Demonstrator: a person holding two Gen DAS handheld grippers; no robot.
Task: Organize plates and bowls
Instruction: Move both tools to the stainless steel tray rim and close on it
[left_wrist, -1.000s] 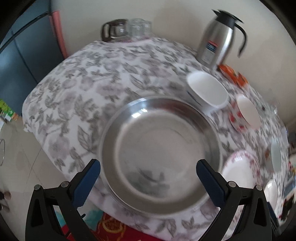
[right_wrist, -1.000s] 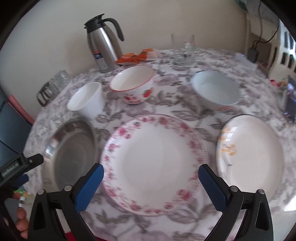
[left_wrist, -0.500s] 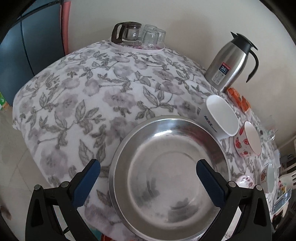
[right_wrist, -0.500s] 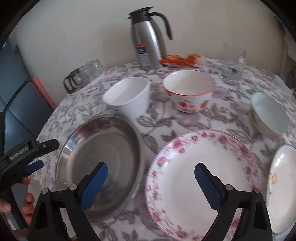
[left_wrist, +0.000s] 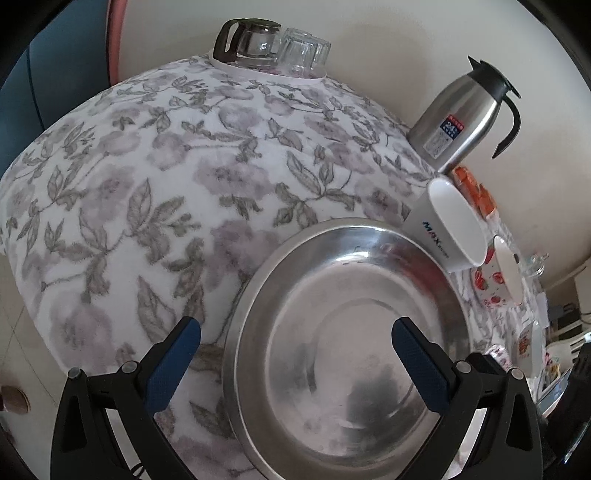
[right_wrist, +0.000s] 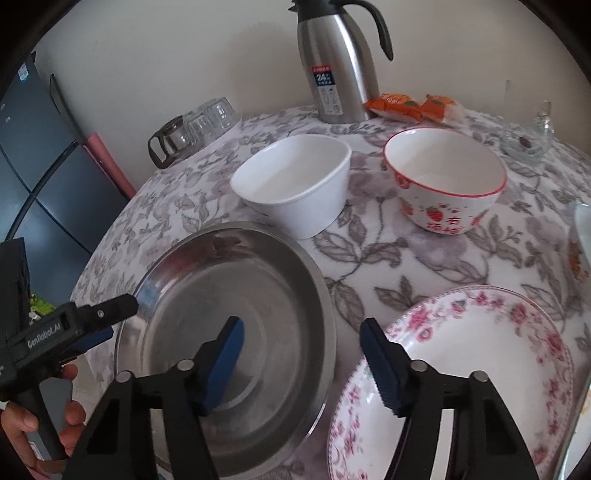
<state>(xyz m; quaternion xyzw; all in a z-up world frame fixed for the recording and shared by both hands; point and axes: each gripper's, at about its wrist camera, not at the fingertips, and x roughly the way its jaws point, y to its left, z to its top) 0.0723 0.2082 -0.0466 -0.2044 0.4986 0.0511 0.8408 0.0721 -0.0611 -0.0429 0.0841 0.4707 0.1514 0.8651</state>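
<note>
A wide steel plate (left_wrist: 343, 339) sits at the table's near-left edge. My left gripper (left_wrist: 293, 332) is open, and the plate's left rim runs between its fingers without touching the pads. In the right wrist view the steel plate (right_wrist: 229, 310) has its right rim between the fingers of my right gripper (right_wrist: 301, 328). Those jaws are closing, with a gap still showing at both pads. The left gripper (right_wrist: 114, 321) reaches the plate's far rim there. A pink-flowered plate (right_wrist: 461, 369) lies just to the right. Behind stand a white bowl (right_wrist: 295, 184) and a strawberry bowl (right_wrist: 443, 184).
A steel thermos (right_wrist: 340, 62) and orange snack packets (right_wrist: 410, 107) stand at the back by the wall. A glass pot (left_wrist: 255, 40) and upturned glasses (left_wrist: 303, 51) sit at the far left corner. A hand (right_wrist: 70, 417) holds the left gripper's handle. The flowered tablecloth (left_wrist: 147, 184) drops off at the left.
Both grippers swung left and lowered onto the steel plate. The right one left the flowered plate, now straddles the steel plate's right rim, and its jaws have narrowed.
</note>
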